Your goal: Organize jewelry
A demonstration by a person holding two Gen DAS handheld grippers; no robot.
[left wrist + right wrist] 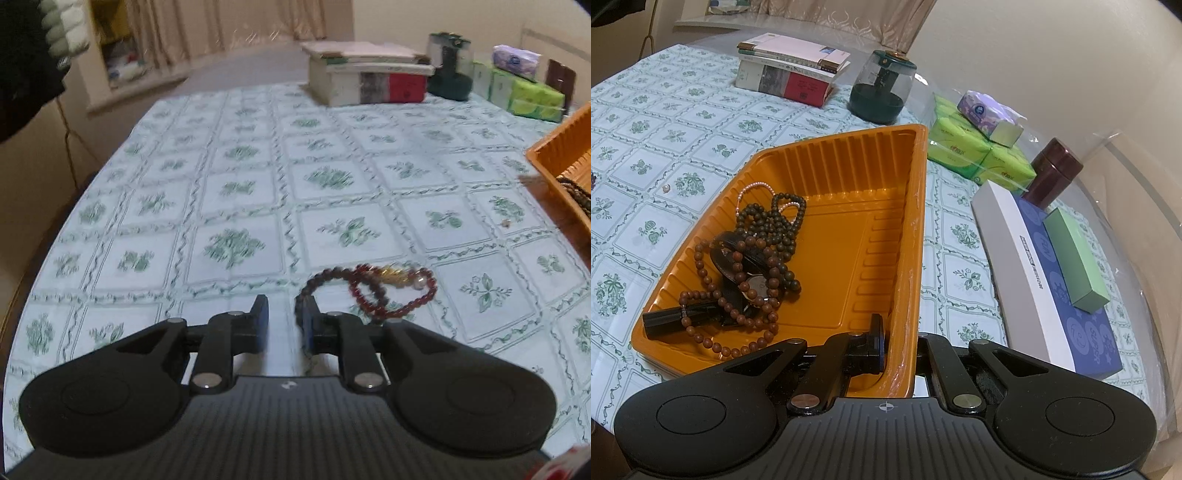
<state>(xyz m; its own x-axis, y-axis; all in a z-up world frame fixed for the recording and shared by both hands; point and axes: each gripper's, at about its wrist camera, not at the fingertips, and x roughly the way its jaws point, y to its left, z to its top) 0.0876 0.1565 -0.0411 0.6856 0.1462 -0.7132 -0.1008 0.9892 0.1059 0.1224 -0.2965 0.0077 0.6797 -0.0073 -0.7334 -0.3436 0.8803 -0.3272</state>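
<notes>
Left gripper (pixel 282 314) fingers slightly spread beside dark-red bracelet (pixel 391 291): centre over strand before pinching; right gripper (pixel 899 343) pinches orange tray (pixel 912 221) wall.

Bead strings (pixel 753 258) lie in the tray (pixel 905 206); another bracelet (pixel 391 291) lies on the tablecloth (pixel 240 177), left of it.

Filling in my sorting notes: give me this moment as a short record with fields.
setting: table with green-patterned cloth
tray: orange tray, its near wall clamped by the right gripper
in tray: brown bead strands, watch
on the cloth: dark red bracelet, small pearl
left gripper: fingers apart, empty, beside the bracelet
</notes>
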